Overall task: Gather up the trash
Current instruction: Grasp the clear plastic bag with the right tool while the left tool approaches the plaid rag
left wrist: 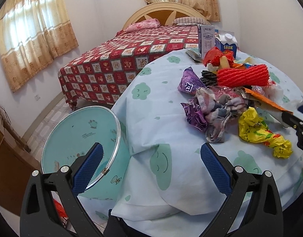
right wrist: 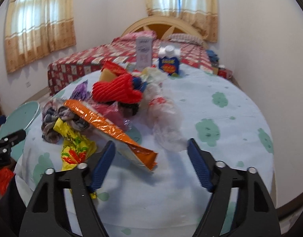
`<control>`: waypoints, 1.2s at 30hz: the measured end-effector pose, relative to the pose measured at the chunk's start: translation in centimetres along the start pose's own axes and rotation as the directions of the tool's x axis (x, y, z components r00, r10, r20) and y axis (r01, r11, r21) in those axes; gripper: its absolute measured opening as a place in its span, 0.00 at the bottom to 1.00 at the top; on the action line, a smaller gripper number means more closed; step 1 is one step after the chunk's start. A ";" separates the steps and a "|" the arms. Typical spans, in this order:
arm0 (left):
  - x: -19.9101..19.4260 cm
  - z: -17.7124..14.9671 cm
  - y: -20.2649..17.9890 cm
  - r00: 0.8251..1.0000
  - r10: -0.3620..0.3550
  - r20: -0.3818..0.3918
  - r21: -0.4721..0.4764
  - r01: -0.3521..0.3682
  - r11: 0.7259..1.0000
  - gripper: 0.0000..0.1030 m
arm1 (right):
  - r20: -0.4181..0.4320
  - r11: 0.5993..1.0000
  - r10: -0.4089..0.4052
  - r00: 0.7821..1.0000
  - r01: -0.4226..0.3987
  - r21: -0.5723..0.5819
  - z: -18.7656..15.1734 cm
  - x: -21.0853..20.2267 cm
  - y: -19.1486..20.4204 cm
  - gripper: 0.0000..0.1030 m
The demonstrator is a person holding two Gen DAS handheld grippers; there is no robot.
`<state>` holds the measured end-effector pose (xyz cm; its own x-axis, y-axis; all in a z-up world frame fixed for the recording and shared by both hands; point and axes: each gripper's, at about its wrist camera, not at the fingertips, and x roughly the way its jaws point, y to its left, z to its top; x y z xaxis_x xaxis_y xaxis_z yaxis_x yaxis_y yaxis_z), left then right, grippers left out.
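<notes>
A heap of trash lies on the round table (left wrist: 151,106): a yellow wrapper (left wrist: 258,130) (right wrist: 76,144), a long orange wrapper (left wrist: 270,102) (right wrist: 104,124), a red foam net (left wrist: 244,75) (right wrist: 115,90), purple wrappers (left wrist: 189,83) and a clear plastic bag (right wrist: 165,118). My right gripper (right wrist: 151,144) is open, low over the table, with the near end of the orange wrapper between its fingers; the pads do not press on it. My left gripper (left wrist: 151,158) is open and holds nothing, at the table's near edge beside the teal bin (left wrist: 82,130) (right wrist: 17,118).
Two cartons (left wrist: 205,37) (left wrist: 227,43) stand at the table's far side. A bed with a red patterned cover (left wrist: 121,63) is behind the table. A brown wooden cabinet (left wrist: 5,158) stands left of the bin. Something red (right wrist: 3,177) lies low at the left.
</notes>
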<state>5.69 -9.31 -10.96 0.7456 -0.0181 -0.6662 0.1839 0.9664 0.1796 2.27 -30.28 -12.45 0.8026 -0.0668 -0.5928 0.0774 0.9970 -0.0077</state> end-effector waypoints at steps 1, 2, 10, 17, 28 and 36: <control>0.0 0.1 -0.1 1.000 -0.001 0.001 0.004 0.001 1.000 0.94 | -0.012 1.000 0.010 1.000 -0.010 -0.008 0.0 0.3 0.1 0.60; 0.0 0.0 0.1 1.000 -0.002 0.003 0.005 0.002 1.000 0.94 | -0.022 1.000 0.019 1.000 -0.019 -0.013 0.0 0.5 0.1 0.54; 0.1 0.2 -0.2 1.000 -0.011 -0.004 -0.001 0.011 1.000 0.94 | -0.052 0.992 0.118 0.992 -0.120 -0.040 -0.2 0.4 0.3 0.09; 0.0 0.7 -0.5 1.000 -0.010 0.002 0.000 0.010 1.000 0.94 | -0.020 0.986 0.167 0.986 -0.167 -0.012 0.0 -0.7 0.3 0.06; 0.1 0.7 -0.4 1.000 -0.014 -0.003 -0.015 0.014 1.000 0.94 | -0.010 0.987 0.146 0.989 -0.145 0.062 -0.2 -2.2 -2.3 0.47; 0.5 1.9 -0.1 1.000 -0.014 0.006 -0.051 0.014 0.999 0.94 | 0.068 0.975 0.138 0.988 -0.148 0.166 3.9 -2.5 -4.2 0.45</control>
<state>7.24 -9.87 -9.94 0.7465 -0.0329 -0.6645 0.1612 0.9780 0.1327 2.20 -34.50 -7.79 0.8437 0.0693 -0.5323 0.0548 0.9753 0.2139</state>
